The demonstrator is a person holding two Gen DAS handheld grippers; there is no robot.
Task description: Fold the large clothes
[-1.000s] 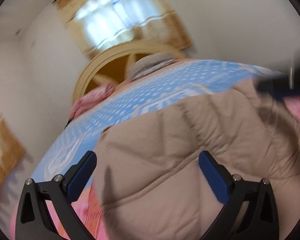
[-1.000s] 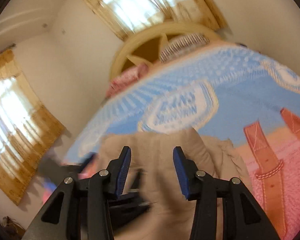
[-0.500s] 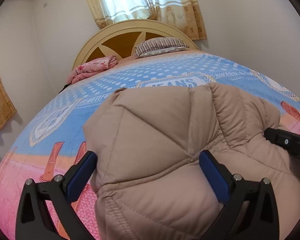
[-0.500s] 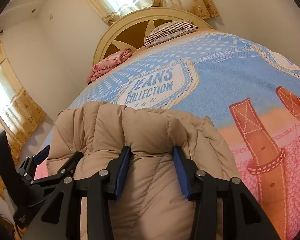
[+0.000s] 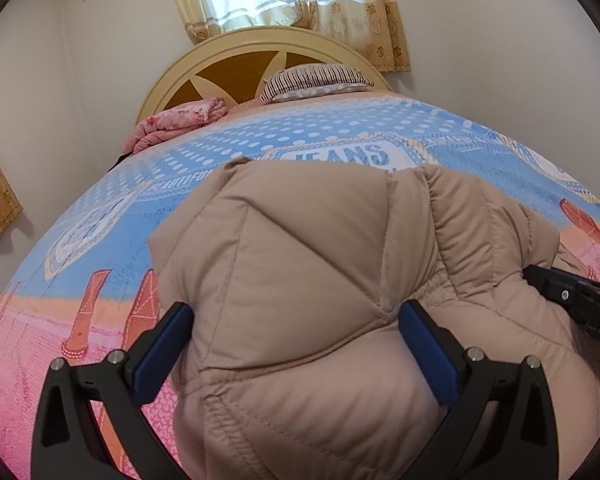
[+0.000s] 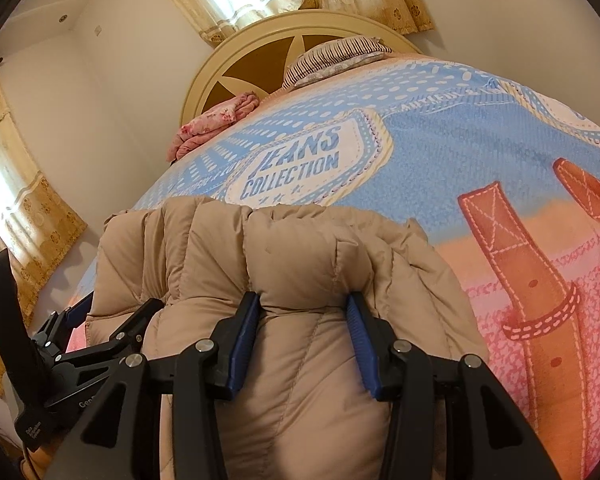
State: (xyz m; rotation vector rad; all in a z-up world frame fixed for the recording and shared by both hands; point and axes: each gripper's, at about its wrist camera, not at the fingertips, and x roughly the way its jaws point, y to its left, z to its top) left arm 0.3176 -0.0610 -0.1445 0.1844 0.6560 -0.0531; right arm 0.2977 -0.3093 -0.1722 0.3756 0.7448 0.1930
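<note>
A puffy beige quilted jacket (image 5: pixel 308 264) lies bunched on the bed near its front edge; it also shows in the right wrist view (image 6: pixel 284 264). My left gripper (image 5: pixel 296 328) is wide open, its blue pads on either side of a thick fold of the jacket. My right gripper (image 6: pixel 304 316) has its jaws partly closed against a bulging fold of the jacket between them. The right gripper's body shows at the right edge of the left wrist view (image 5: pixel 576 300), and the left gripper shows at the lower left of the right wrist view (image 6: pixel 80 344).
The bed has a blue, orange and pink printed cover (image 6: pixel 440 148). A striped pillow (image 5: pixel 316 80) and a folded pink blanket (image 5: pixel 176 120) lie by the cream headboard (image 5: pixel 236 56). Curtained windows are behind and to the left.
Both grippers have swung down and steadied over the jacket. The jacket now lies folded in a more compact bundle. Between the last two moments little has moved.
</note>
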